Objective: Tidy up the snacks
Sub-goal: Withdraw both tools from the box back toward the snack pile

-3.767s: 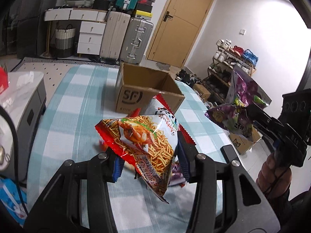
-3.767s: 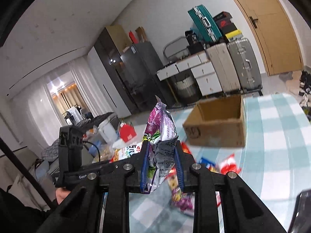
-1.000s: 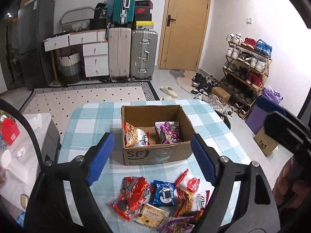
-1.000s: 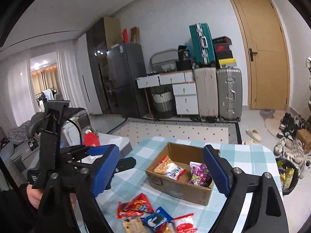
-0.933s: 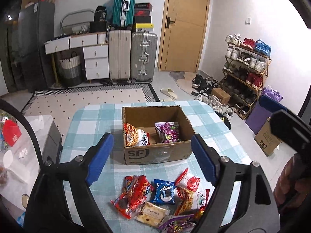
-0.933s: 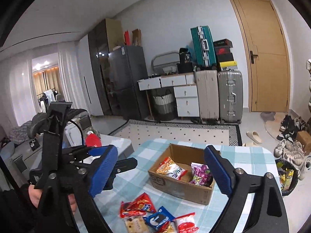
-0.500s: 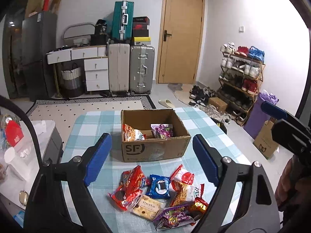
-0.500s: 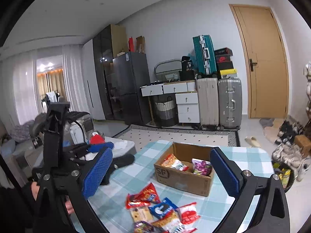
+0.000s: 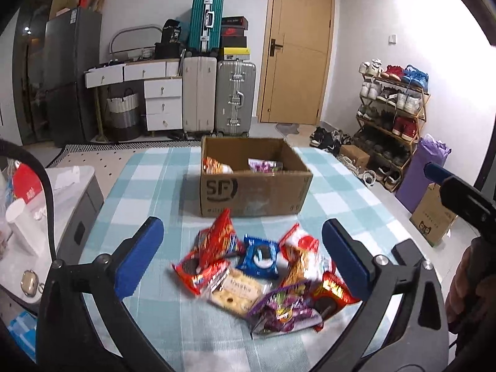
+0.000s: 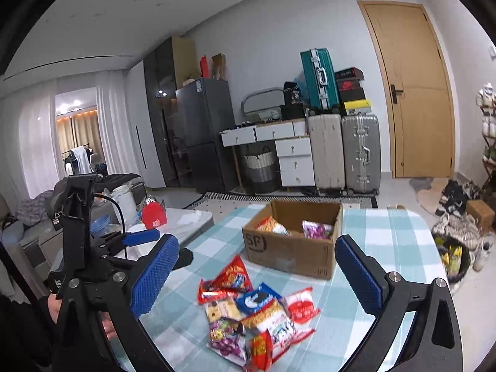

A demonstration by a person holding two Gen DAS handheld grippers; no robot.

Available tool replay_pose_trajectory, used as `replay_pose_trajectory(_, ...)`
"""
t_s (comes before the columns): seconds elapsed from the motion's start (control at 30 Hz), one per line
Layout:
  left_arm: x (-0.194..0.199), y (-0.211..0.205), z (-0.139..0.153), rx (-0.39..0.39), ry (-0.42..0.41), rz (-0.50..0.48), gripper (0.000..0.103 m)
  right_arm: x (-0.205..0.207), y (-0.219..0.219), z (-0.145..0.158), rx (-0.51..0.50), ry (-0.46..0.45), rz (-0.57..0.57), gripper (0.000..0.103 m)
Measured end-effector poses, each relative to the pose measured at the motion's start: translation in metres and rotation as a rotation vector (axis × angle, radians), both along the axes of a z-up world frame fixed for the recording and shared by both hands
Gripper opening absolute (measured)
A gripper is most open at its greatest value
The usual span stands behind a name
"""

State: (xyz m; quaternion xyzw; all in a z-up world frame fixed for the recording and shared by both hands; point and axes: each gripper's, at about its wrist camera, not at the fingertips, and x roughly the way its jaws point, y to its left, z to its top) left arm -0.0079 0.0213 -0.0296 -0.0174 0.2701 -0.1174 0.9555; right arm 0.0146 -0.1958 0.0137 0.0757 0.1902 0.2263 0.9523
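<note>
A lived-in room w/ a tan wooden door (image 9: 299, 46) and a row of hard-shell suitcases (image 9: 218, 93) is sitting behind a table under a teal-and-white checked cloth (image 9: 148, 186). On the cloth, toward the far end, an open brown cardboard box marked SF (image 9: 254, 186) is standing upright, holding an orange noodle-snack bag (image 9: 215, 166) on its left side & a purple snack bag (image 9: 265, 165) on its right. Nearer the cameras, apart from the box, a loose heap of snack packets (image 9: 263, 272) is lying on the cloth: red bags, a blue cookie pack (image 9: 260, 255), a pale biscuit pack (image 9: 237, 290), a purple candy bag (image 9: 283, 310), overlapping each other. The left gripper (image 9: 241, 254) is hovering over the heap, blue-padded jaws opening, nothing btwn them. The right gripper (image 10: 255, 274) is hanging over the same heap, jaws spread wide, gripping nothing. In the right wrist view the left gripper is showing at the left edge, a hand (image 10: 55, 308) wrapping its handle.
</note>
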Motion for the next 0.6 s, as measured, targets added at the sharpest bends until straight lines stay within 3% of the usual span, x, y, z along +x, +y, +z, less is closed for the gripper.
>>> replay_pose_trajectory(0.4,0.011,0.0,-0.072,-0.023,0.127,0.015,0.102,-0.001,-0.001,-0.088,0.035,0.18,0.008,0.102)
replay_pose_trajectory(0.6,0.014,0.003,-0.091,-0.041,0.163,0.022,0.102,0.003,-0.008,-0.127,0.094,0.285,-0.004,0.102)
